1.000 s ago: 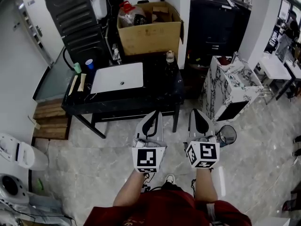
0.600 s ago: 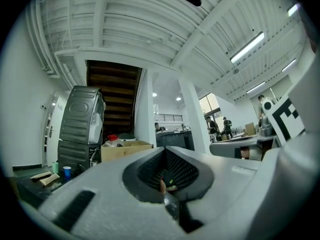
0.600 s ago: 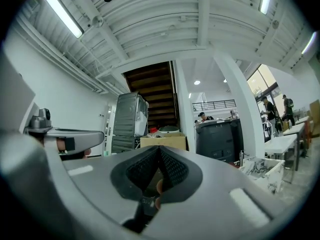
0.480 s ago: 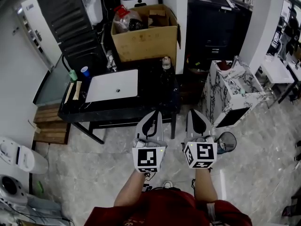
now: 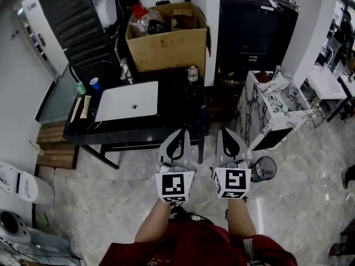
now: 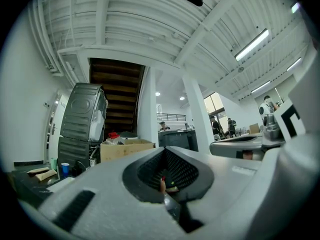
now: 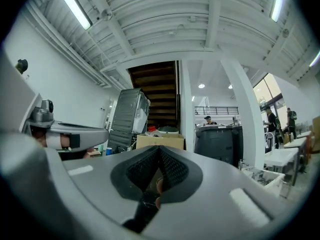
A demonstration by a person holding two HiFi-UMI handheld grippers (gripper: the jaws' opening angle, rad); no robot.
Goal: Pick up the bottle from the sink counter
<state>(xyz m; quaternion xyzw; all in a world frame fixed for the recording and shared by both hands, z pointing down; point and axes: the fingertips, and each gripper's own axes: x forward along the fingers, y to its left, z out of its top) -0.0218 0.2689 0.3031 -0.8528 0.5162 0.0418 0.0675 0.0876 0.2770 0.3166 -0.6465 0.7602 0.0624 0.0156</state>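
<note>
A small clear bottle (image 5: 192, 73) with a pale cap stands upright on the right part of the black sink counter (image 5: 177, 112), to the right of the white basin (image 5: 126, 100). My left gripper (image 5: 181, 133) and right gripper (image 5: 223, 131) are held side by side over the floor, just in front of the counter's front right corner and well short of the bottle. Both point toward the counter. In the left gripper view the left gripper (image 6: 164, 150) has its jaws together with nothing held. The right gripper (image 7: 159, 149) in its own view is likewise shut and empty.
A cardboard box (image 5: 166, 37) full of items stands behind the counter. A blue cup (image 5: 95, 83), a green cup (image 5: 81, 87) and wooden pieces (image 5: 79, 108) sit left of the basin. A marble-patterned cabinet (image 5: 272, 107) and a small bin (image 5: 258, 168) stand to the right.
Both grippers have moved forward toward the counter, which now lies closer to their tips in the head view. Their jaws have stayed together.
</note>
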